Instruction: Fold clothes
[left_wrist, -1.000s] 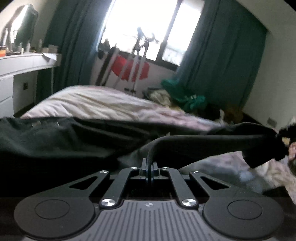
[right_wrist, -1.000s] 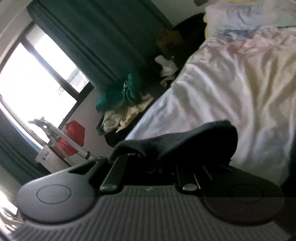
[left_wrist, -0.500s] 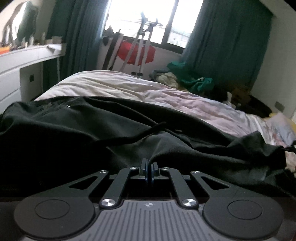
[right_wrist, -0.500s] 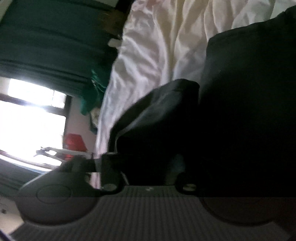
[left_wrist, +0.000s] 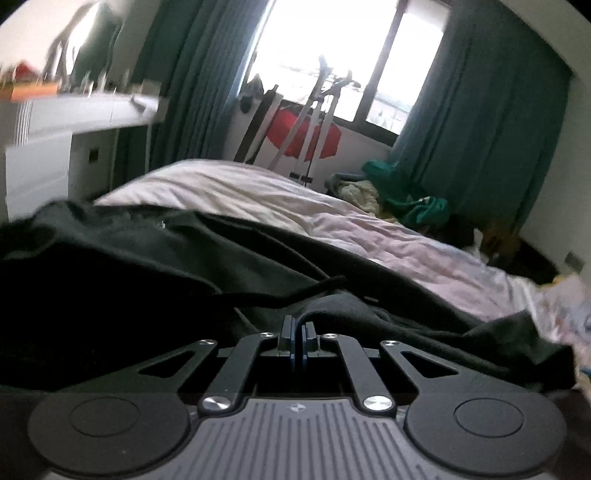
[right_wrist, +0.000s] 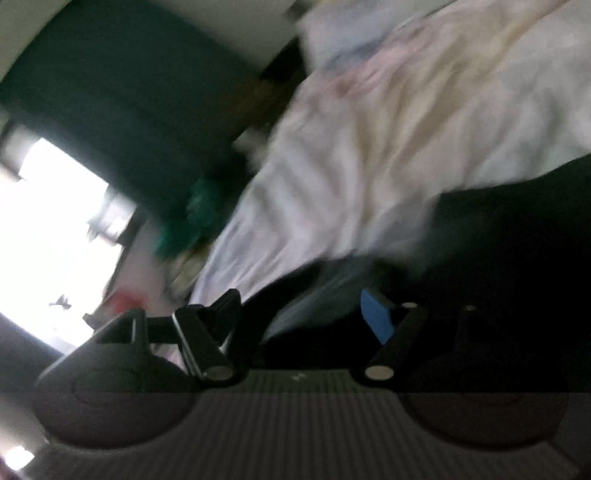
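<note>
Garment (left_wrist: 147, 280) between left tongs (left_wrist: 297, 334)

1. Motion blur is smearing my right wrist view, so the bedsheet (right_wrist: 388, 155) is showing no clear folds.
2. My black garment (left_wrist: 147, 280) is running off the left wrist picture's left edge.

We see the garment (left_wrist: 155, 273) spread across the near part of the bed (left_wrist: 258, 192). Past the bed's far edge stands a drying rack (left_wrist: 314, 125) under the window (left_wrist: 325, 48); a clothes heap (left_wrist: 402, 199) lies off its far right corner.
</note>
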